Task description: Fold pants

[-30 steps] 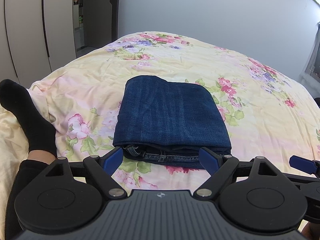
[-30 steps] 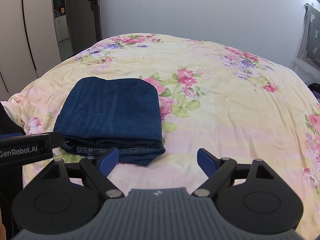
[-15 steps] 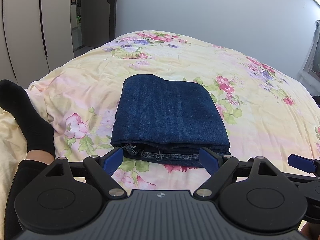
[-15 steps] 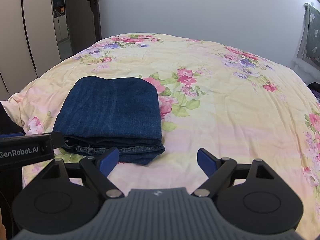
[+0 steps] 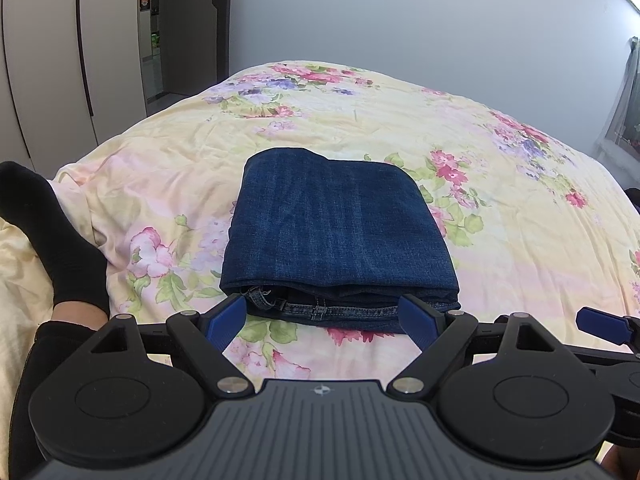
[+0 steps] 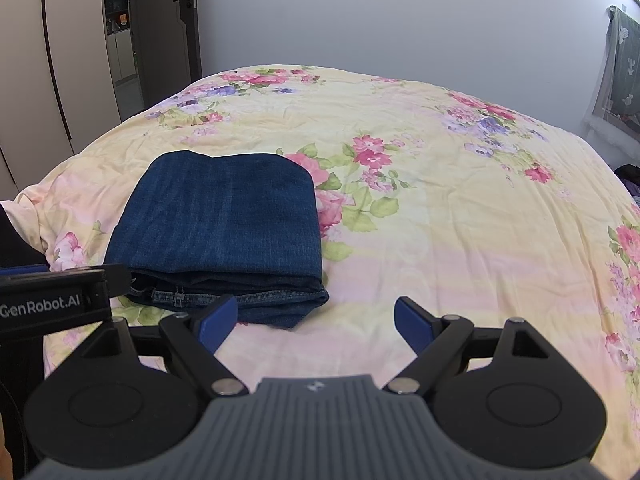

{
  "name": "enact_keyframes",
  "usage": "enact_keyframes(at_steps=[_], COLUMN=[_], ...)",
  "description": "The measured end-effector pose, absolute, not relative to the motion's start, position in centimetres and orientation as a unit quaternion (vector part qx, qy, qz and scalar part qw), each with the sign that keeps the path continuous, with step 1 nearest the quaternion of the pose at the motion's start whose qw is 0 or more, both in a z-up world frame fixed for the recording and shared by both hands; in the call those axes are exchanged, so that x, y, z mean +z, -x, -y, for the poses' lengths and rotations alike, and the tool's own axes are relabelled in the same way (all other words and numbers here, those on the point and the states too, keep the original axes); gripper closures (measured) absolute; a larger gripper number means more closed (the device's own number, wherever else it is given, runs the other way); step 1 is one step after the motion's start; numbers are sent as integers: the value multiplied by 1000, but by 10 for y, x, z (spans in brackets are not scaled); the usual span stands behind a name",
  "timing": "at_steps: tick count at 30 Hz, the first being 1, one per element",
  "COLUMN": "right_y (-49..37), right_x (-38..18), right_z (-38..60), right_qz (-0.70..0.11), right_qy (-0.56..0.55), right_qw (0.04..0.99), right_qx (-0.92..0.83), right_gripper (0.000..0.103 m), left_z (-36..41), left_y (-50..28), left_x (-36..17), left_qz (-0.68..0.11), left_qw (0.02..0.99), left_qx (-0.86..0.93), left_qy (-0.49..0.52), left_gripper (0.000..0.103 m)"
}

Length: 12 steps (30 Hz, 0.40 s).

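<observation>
Two grippers, nearest the cameras: left gripper [image 5: 323, 316] and right gripper [image 6: 316, 320], fingers of both spread wide, holding nothing. Item: one pair of pants [image 5: 336, 236], dark blue denim, folded into a squarish stack, waistband and open layers at its near side, lying on the bed [image 5: 520, 240] near the front edge, toward its left side. Handling, judged: heavy for cloth, stiff, unlikely to slip. Best hold: pinch all layers at the near corners. Beyond: floral cover, grey wall [image 5: 400, 20].
</observation>
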State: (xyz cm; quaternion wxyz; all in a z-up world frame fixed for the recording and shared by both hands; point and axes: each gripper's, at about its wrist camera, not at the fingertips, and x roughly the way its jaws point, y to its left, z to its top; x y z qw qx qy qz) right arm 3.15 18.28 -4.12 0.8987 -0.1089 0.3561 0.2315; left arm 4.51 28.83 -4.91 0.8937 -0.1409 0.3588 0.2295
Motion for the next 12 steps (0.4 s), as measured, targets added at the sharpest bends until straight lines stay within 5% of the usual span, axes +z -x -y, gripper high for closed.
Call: enact_keyframes(at_steps=[12], right_y=[-32], right_x=[-42], right_z=[-181], right_qz=[-356], right_qy=[109], right_qw=[899], right_qx=[231], right_gripper=[21], left_z=[-292], left_y=[-45], left_x=[-49], left_qz=[-357], left_qw=[895], left_qx=[224], left_qy=[144], left_gripper=[3])
